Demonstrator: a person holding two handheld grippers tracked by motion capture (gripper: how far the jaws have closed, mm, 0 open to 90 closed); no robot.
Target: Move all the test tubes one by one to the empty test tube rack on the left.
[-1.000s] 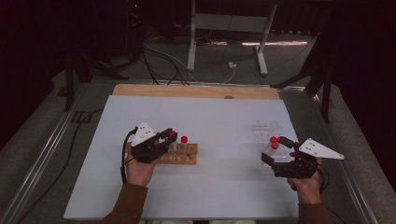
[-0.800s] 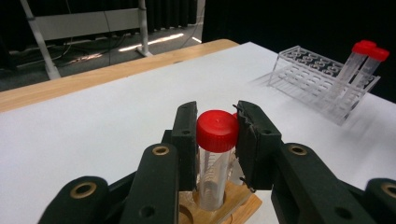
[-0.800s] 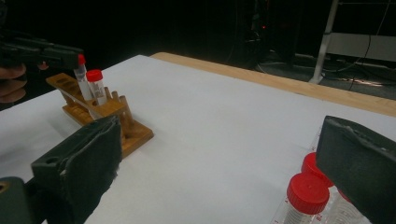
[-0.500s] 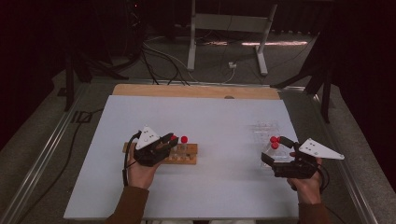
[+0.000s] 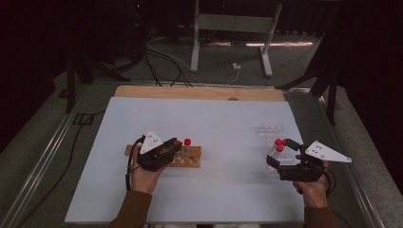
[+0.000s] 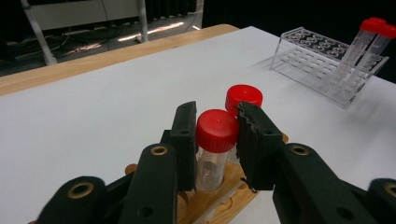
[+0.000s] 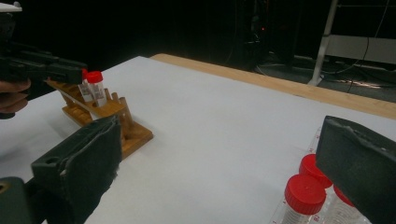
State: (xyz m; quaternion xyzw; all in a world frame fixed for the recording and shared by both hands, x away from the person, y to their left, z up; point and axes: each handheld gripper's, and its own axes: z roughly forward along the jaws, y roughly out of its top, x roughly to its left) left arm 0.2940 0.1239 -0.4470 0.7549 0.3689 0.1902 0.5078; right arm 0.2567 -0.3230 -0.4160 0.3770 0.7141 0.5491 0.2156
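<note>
Tube, high view: red-capped tube (image 5: 177, 144) stands upright in wooden rack (image 5: 190, 161) on table (image 5: 223, 199), left gripper (image 5: 175, 146) at its cap.
Left gripper view: fingers (image 6: 187, 135) clamp tube (image 6: 215, 144); axis vertical, cap up. A skewed pull could tip the rack.
Right gripper view: right gripper (image 7: 224, 158) gapes, holding nothing, above clear rack's tubes (image 7: 303, 196).

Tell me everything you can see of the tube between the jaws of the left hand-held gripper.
The tube is clear plastic with a red screw cap, a pale label inside. It stands upright in the wooden rack, next to a second red-capped tube. The left hand-held gripper has closed its black jaws on it just below the cap.
</note>
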